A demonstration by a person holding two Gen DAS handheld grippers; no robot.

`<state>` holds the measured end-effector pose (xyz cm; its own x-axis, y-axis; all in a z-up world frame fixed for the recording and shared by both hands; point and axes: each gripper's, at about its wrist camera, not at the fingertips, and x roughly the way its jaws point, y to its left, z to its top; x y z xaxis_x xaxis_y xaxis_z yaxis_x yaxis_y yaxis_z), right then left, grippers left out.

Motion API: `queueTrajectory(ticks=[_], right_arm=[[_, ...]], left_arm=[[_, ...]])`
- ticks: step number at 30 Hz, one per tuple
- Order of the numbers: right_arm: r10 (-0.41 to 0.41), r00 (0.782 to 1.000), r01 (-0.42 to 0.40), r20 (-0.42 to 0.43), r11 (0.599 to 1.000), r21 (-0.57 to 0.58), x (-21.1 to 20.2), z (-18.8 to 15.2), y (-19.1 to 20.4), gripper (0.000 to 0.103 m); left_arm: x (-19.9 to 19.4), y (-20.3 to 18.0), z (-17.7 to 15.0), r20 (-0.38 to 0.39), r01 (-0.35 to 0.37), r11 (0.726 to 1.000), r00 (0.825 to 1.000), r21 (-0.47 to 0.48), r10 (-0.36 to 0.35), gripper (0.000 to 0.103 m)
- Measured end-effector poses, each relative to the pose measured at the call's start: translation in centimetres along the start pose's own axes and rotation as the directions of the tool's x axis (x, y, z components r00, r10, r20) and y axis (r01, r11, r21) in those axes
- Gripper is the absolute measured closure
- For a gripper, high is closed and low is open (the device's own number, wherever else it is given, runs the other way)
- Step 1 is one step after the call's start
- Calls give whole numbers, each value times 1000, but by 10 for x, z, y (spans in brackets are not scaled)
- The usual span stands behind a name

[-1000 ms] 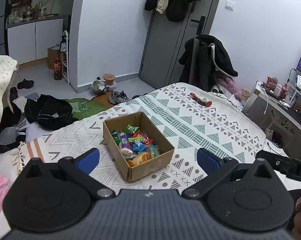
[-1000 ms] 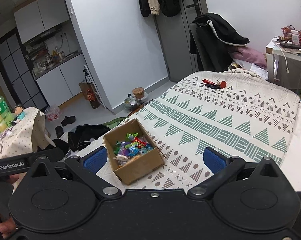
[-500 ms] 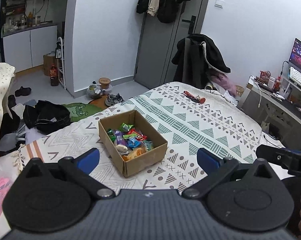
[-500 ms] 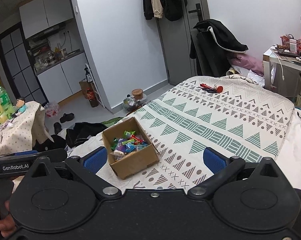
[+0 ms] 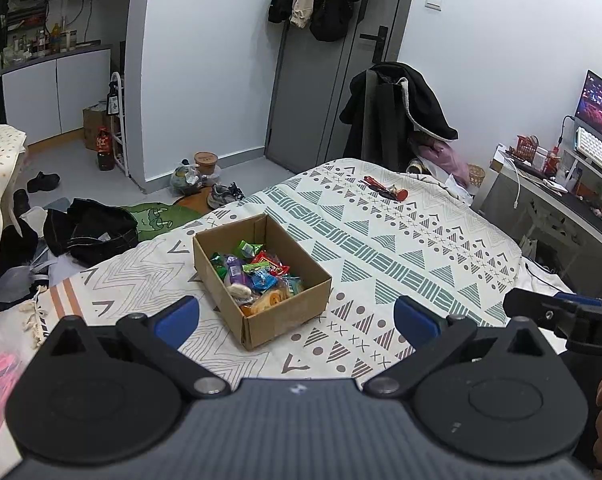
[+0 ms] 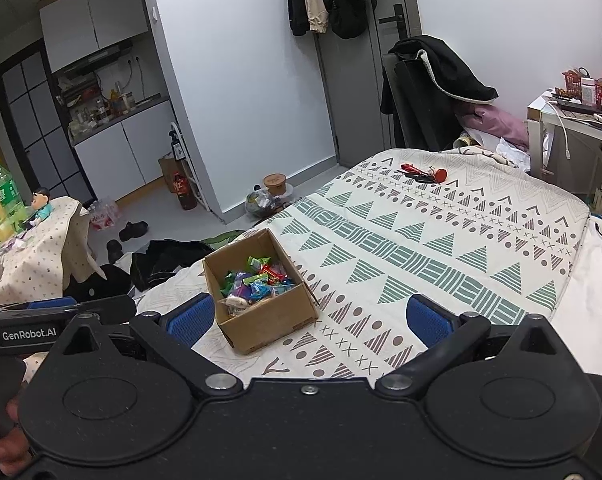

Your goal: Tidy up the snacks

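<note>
Left wrist view: left hand-held gripper [image 5: 297,318], blue pads wide apart, nothing between them. Only this view shows a lit monitor [image 5: 601,106] and white keyboard [image 5: 597,154] on the bench [image 5: 573,200] at far right, plus a green floor mat [image 5: 161,218] beside the bed. The right hand-held gripper [image 5: 569,320] enters at the right edge; its spread cannot be told from here.

Right wrist view: right hand-held gripper [image 6: 309,316], pads also wide apart and empty. Only this view shows a green bottle [image 6: 5,192] and a small figurine [image 6: 41,208] on a cloth-covered side table [image 6: 29,248]. The other tool's body, marked "GenRobot.AI", sits at lower left.

Cardboard box [image 5: 261,276] rests open-topped on the patterned bedspread [image 5: 401,248], near the bed's left edge, ahead of both tools and touching neither. Snacks [image 5: 257,276] fill it: loose wrapped pieces in green, red, blue, purple and orange, piled in 1 unsorted heap. A red-and-black item [image 6: 423,174], too small to identify, lies at the bed's far end, well apart from the box.
</note>
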<state>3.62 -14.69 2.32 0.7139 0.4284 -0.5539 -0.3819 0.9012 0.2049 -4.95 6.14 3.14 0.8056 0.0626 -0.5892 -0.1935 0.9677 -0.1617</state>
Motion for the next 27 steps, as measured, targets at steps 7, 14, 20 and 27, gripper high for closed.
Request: queueTrajectory(ticks=[7, 14, 20, 27], right_arm=[[1, 1000, -1, -2, 1000, 0, 0, 1, 0, 0], [6, 1000, -6, -6, 1000, -4, 0, 1, 3, 0], [6, 1000, -6, -6, 1000, -4, -1, 1, 3, 0], [4, 1000, -4, -9, 1000, -7, 0, 1, 3, 0]], left_arm=[[0, 1, -1, -2, -1, 1000, 1000, 1, 1, 0], [0, 1, -2, -1, 3, 1000, 1000, 1, -3, 0], [0, 2, -2, -5, 3, 1000, 1000, -3, -3, 0], [0, 2, -2, -5, 4, 1000, 1000, -4, -4, 0]])
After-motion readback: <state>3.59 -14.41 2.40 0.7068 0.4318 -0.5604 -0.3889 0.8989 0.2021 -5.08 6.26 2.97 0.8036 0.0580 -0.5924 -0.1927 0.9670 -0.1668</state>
